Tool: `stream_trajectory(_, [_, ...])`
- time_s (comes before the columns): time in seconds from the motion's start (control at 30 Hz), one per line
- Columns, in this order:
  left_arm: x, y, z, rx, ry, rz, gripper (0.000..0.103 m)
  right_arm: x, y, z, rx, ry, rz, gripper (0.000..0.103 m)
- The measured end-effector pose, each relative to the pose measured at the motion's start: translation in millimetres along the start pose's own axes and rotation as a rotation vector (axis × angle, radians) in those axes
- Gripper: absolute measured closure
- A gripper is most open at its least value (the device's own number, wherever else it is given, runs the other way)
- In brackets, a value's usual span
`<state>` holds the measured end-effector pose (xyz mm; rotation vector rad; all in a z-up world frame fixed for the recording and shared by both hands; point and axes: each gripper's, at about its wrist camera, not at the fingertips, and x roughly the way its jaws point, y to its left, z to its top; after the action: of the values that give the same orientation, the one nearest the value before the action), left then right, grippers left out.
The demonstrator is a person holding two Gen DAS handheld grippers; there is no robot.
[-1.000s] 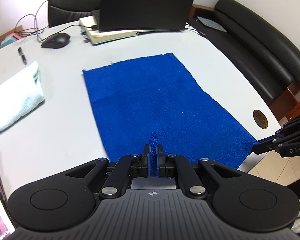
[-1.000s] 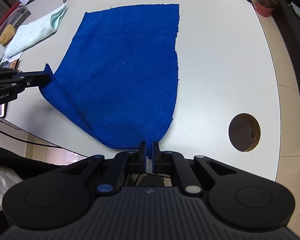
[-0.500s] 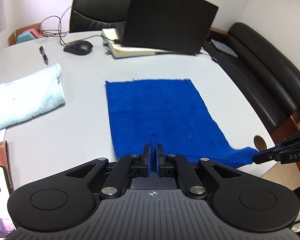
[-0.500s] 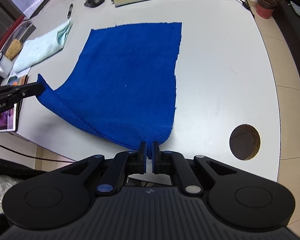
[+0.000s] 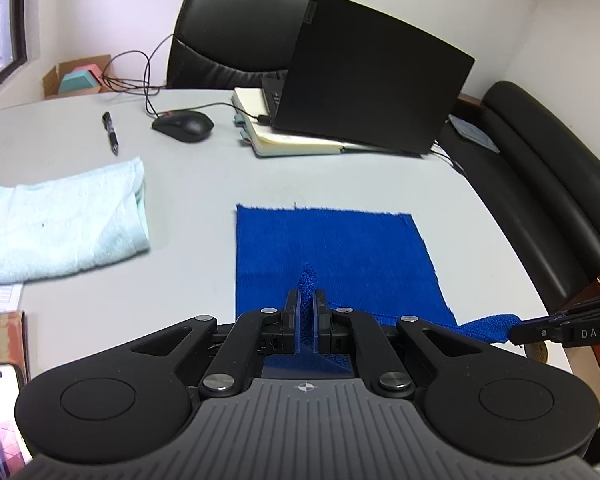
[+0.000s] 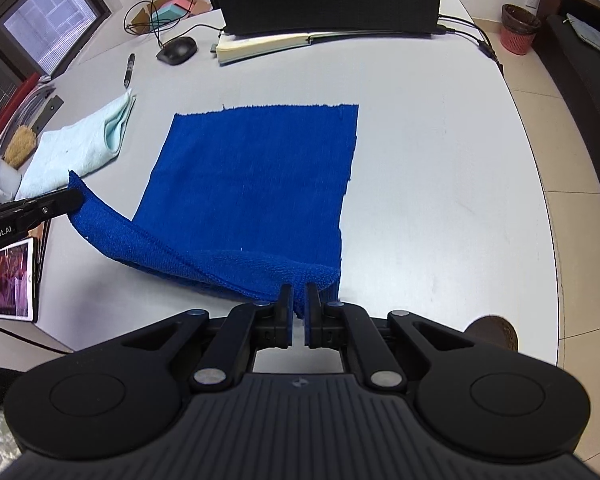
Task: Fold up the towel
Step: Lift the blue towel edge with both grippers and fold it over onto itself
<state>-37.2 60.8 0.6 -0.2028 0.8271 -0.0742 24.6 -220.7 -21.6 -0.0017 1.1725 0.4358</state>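
Already both tools, left point(image 5: 308, 304) and right point(image 6: 299, 304), pinch near corners of the soft, limp blue towel point(image 6: 256, 176), sagging lightly above the bench point(image 6: 440, 160).

"DAS" stands in white letters on the black finger of the right gripper point(image 5: 512, 332), at three o'clock in the left wrist view. "enRobot.AI", its start cut off by the picture edge, stands in white on the left gripper point(image 6: 74, 200), at nine o'clock in the right wrist view. The logo on the laptop lid point(image 5: 364, 80), toward twelve o'clock, is too small to read.
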Motion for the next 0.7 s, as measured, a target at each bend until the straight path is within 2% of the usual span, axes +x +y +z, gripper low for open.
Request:
stream_trajectory(0.33, [23, 4, 24, 0.002, -0.016, 0.025, 0.097, 10, -6, 34, 0.021, -0.031, -0.011, 0.098])
stream_trajectory(0.7, [59, 15, 41, -0.048, 0.013, 0.054, 0.097, 29, -9, 69, 0.011, -0.036, -0.019, 0.098])
